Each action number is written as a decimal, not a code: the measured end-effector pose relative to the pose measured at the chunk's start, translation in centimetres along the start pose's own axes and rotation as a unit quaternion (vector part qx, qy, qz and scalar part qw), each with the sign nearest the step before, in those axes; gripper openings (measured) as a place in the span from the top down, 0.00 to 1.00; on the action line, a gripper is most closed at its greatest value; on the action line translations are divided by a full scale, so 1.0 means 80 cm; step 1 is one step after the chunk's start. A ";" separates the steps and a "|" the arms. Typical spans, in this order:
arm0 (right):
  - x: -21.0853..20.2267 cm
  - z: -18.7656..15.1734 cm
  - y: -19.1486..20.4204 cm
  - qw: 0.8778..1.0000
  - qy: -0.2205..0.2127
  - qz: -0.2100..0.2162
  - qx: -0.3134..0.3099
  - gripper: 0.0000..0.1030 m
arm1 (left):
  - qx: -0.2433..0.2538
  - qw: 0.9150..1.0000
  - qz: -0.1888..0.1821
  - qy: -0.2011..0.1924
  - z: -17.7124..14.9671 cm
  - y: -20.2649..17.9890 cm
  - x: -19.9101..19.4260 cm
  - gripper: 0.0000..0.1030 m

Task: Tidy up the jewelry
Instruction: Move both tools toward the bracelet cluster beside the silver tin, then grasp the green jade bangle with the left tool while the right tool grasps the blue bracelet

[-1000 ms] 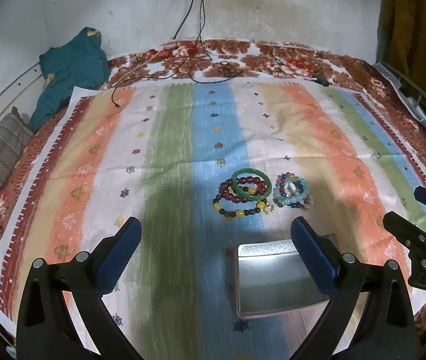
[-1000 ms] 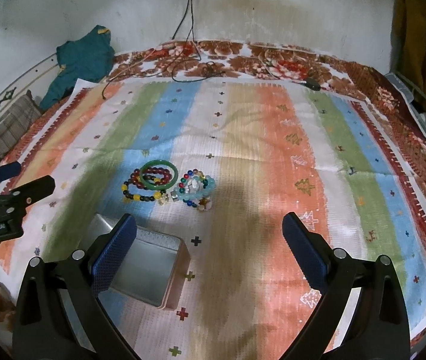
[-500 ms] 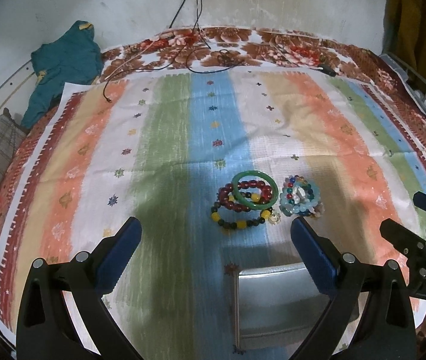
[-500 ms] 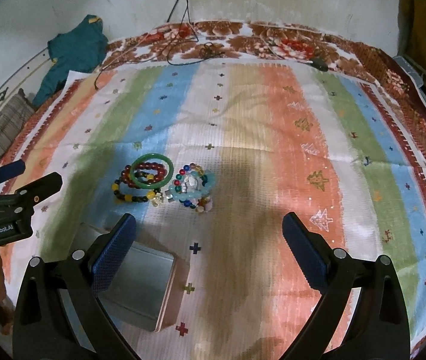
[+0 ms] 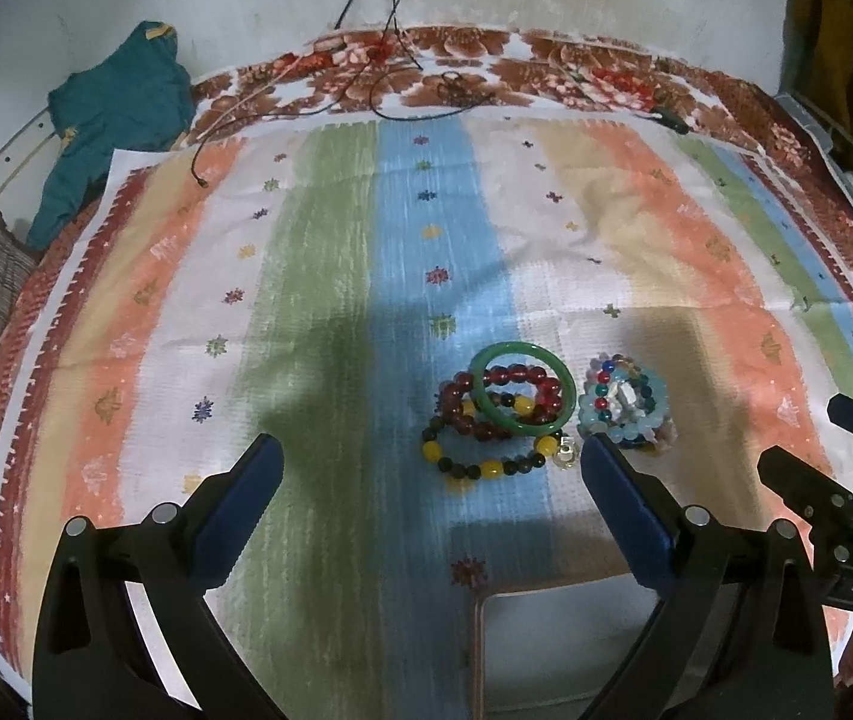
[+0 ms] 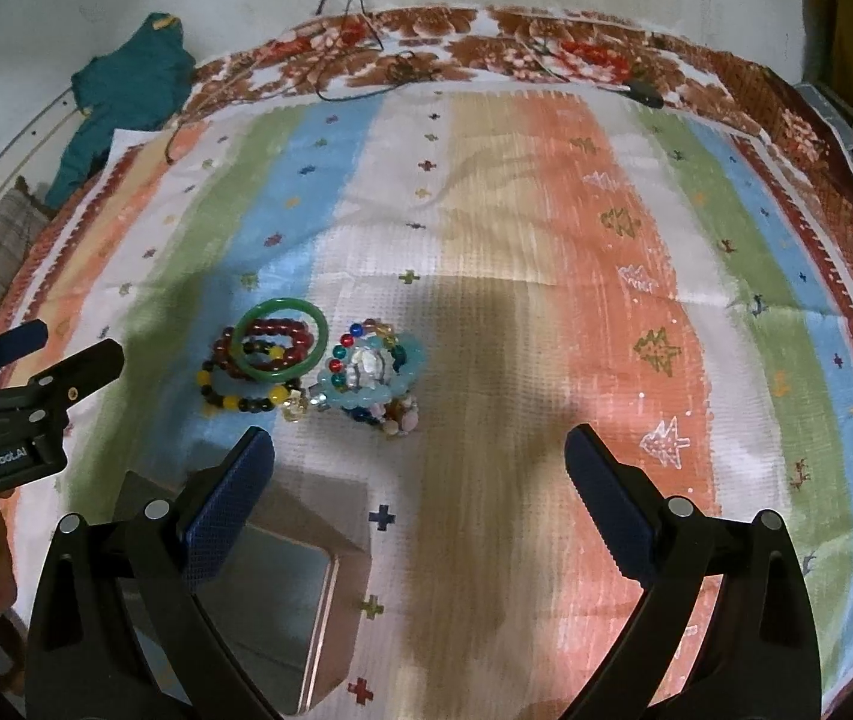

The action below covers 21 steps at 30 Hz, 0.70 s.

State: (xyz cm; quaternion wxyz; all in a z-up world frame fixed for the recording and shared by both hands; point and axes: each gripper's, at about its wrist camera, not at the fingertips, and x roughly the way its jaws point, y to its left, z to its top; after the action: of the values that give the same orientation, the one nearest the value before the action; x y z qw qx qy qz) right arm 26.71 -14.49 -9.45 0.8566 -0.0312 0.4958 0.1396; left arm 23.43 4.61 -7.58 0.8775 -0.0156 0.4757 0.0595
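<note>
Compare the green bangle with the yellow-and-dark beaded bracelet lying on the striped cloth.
The green bangle is one smooth solid ring; the yellow-and-dark beaded bracelet is a loop of separate round beads. The green bangle is a single colour, while the beaded bracelet alternates yellow and dark beads. The bangle lies on top, overlapping the beaded bracelet, which lies on the cloth nearer the metal tin. Both lie in the same pile, untouched by either gripper.

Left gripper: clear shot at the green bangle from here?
Probably yes. The left gripper is open, and the green bangle lies just ahead on top of the red beads, with nothing between them. The right gripper is off to the side.
</note>
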 end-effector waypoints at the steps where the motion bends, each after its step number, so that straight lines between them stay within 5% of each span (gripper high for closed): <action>1: 0.003 0.002 0.000 1.000 0.002 -0.001 0.000 0.04 | 0.001 1.000 0.001 0.003 0.001 0.000 0.004 0.06; 21: 0.062 0.021 -0.012 0.999 0.035 -0.008 0.015 0.04 | 0.011 0.999 -0.013 0.043 0.019 -0.005 0.067 0.11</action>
State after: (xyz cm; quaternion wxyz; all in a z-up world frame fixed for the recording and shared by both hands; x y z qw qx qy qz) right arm 30.69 -14.09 -12.92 0.8403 -0.0271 0.5269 0.1245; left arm 27.66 4.82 -11.27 0.8571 -0.0143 0.5132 0.0423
